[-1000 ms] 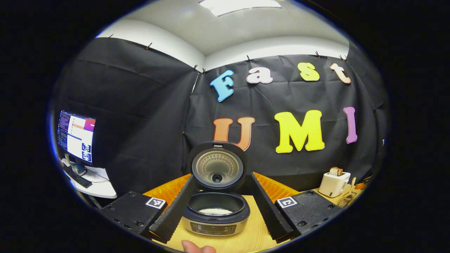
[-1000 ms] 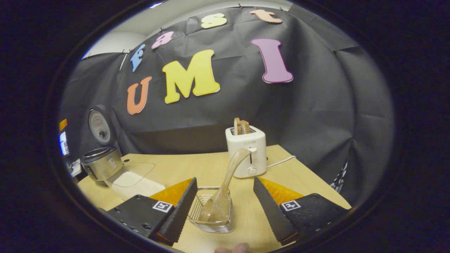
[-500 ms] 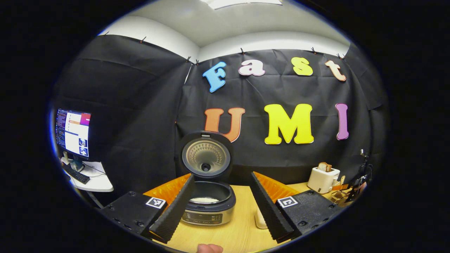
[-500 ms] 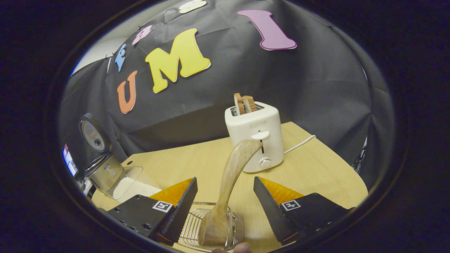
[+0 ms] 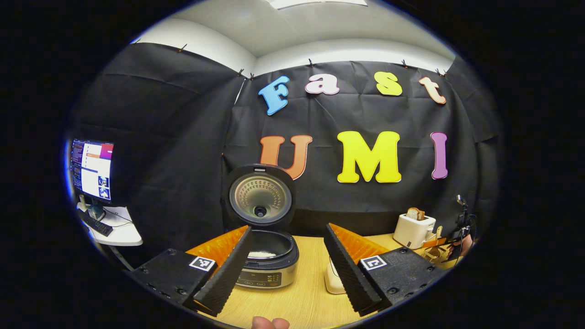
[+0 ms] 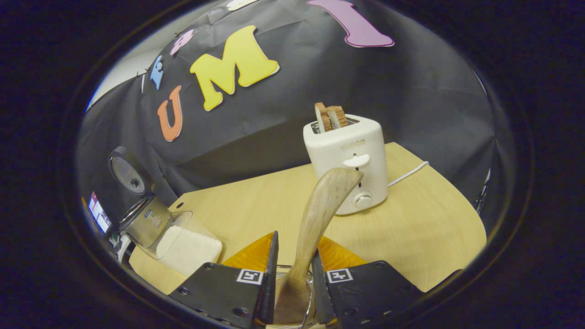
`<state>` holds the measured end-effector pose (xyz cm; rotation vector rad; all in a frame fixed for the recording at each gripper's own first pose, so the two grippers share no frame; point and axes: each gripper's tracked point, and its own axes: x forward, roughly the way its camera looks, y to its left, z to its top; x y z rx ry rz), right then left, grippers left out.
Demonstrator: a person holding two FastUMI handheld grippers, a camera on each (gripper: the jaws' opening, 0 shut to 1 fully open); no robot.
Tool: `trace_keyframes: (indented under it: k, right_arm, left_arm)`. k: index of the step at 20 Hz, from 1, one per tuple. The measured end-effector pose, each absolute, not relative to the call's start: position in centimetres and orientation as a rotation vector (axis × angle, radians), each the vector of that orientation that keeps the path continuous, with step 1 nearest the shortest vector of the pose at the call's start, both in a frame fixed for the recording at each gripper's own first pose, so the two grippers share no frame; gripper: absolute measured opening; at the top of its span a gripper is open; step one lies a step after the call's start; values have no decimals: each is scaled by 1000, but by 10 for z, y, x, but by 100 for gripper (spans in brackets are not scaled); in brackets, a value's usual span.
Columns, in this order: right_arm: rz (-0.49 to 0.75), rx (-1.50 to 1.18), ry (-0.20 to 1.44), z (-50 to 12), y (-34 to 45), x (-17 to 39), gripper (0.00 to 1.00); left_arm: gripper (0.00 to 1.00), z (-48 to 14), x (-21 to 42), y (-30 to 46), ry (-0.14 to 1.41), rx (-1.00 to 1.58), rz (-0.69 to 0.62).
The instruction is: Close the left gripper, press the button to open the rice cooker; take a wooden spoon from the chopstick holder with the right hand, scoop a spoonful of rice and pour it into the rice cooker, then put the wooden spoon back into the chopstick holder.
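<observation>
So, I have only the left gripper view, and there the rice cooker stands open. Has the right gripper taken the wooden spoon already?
Observer: Its fingers are closed on the handle. The right gripper holds the wooden spoon, whose bowl sits low in the chopstick holder, not lifted out.
Operator: And where is the rice to scoop?
Observer: White rice lies in a clear container on the table, right beside the rice cooker.
</observation>
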<state>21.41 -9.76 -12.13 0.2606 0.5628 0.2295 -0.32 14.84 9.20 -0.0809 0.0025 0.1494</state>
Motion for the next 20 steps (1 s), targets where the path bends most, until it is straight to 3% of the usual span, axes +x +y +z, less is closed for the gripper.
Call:
trace_keyframes:
  k: [1,2,4,14,17,20]
  right_arm:
    - [218,275,551,-122,-99,220,35]
    - [218,298,546,-111,-100,217,16]
    - [234,317,521,-106,-96,215,11]
    - [153,152,263,-10,-100,191,10]
    - [116,91,177,31,-82,184,7]
    - [169,75,158,53,-27,183,6]
  left_arm:
    - [99,90,-3,150,11,-84,155]
    - [99,87,-2,153,17,-93,164]
    - [99,82,-2,154,27,-113,161]
    - [99,60,2,161,48,-136,169]
    - [99,55,3,167,38,-135,173]
    - [99,47,0,175,34,-138,177]
